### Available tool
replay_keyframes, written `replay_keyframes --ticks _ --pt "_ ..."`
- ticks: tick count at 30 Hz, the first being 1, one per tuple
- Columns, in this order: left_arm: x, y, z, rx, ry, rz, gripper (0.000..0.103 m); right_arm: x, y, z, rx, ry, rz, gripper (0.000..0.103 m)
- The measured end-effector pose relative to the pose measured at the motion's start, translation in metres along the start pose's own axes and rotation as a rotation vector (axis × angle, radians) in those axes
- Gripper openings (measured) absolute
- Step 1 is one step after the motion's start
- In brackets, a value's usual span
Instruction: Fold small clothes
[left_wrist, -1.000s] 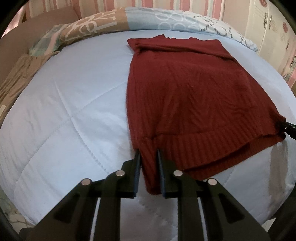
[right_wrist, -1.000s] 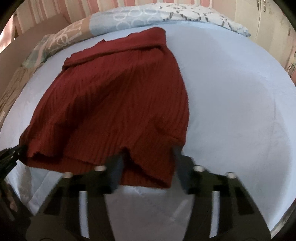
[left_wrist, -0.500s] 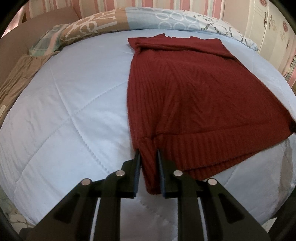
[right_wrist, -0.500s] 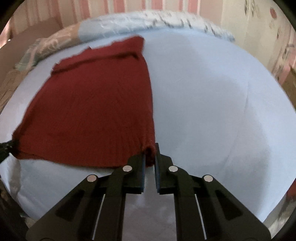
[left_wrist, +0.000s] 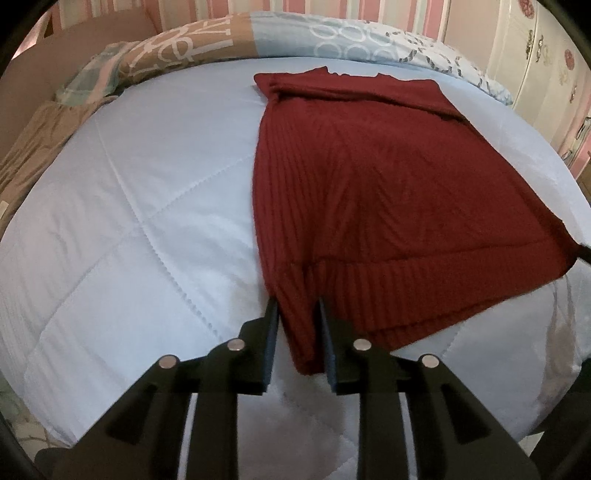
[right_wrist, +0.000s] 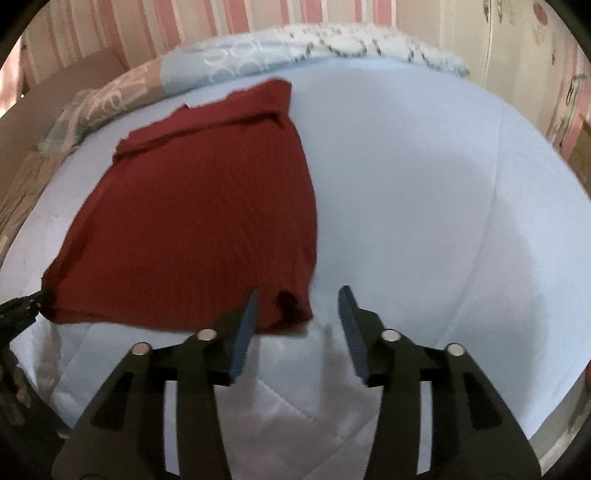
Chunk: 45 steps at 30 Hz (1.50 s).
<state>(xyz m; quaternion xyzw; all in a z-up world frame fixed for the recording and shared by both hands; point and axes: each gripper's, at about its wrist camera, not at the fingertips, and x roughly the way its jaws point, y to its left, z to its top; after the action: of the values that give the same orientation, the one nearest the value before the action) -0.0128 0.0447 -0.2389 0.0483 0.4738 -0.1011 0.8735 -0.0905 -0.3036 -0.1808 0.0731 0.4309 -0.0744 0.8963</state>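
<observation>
The left gripper (left_wrist: 298, 330) has a corner of the sweater's (left_wrist: 388, 206) hem between its jaws, which have just been opening a little and now stand narrowly apart – whether the pads still press the knit I cannot tell. The right gripper (right_wrist: 298, 325) has also just been opening; its jaws stand wide and empty just past the other hem corner. The sweater lies smoothed out flat on the bed (left_wrist: 129, 221) – probably sleeves tucked under, the main folds still to do.
</observation>
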Motion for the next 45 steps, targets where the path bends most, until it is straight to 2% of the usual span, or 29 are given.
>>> replay_keyframes --ticks 1,3,6,13,18,23,26,28,30,32,33,38,41,45 --pt "-0.003 0.0 0.0 0.001 -0.003 0.007 0.031 -0.003 0.005 0.004 -0.014 -0.014 0.003 0.054" --pt "-0.007 0.001 0.0 -0.001 -0.007 0.01 0.055 -0.004 0.016 0.012 -0.048 -0.029 0.011 0.055" --pt "-0.019 0.005 0.0 -0.014 -0.033 0.026 0.078 0.002 0.025 0.016 -0.067 -0.027 0.017 0.057" --pt "-0.028 0.026 0.007 -0.081 -0.037 0.012 0.083 0.013 0.043 0.018 -0.114 -0.011 0.03 0.057" --pt "-0.005 0.036 0.011 -0.132 0.04 -0.054 0.083 0.019 0.045 0.016 -0.12 0.003 0.028 0.057" --pt "0.011 0.021 0.008 -0.091 0.083 -0.086 0.083 0.02 0.045 0.016 -0.12 0.005 0.023 0.057" --pt "0.016 0.012 0.005 -0.064 0.091 -0.099 0.081 0.019 0.044 0.016 -0.116 0.002 0.022 0.057" --pt "0.016 0.01 0.003 -0.044 0.089 -0.098 0.065 0.02 0.044 0.016 -0.117 0.004 0.02 0.057" --pt "0.015 0.012 0.002 -0.042 0.09 -0.111 0.042 0.021 0.042 0.016 -0.117 0.004 0.017 0.057" --pt "0.013 0.016 0.002 -0.051 0.089 -0.113 0.027 0.022 0.04 0.016 -0.111 0.008 0.014 0.057" --pt "0.013 0.018 0.001 -0.058 0.09 -0.122 0.024 0.022 0.039 0.016 -0.109 0.009 0.014 0.057" --pt "0.007 0.011 0.0 -0.013 0.072 -0.086 0.018 0.019 0.034 0.015 -0.102 0.004 0.003 0.058" --pt "0.008 0.007 0.001 0.005 0.069 -0.067 0.017 0.019 0.026 0.013 -0.08 0.001 -0.023 0.074" --pt "0.012 0.01 0.002 -0.003 0.074 -0.073 0.017 0.03 0.01 0.011 -0.02 0.047 -0.038 0.074"
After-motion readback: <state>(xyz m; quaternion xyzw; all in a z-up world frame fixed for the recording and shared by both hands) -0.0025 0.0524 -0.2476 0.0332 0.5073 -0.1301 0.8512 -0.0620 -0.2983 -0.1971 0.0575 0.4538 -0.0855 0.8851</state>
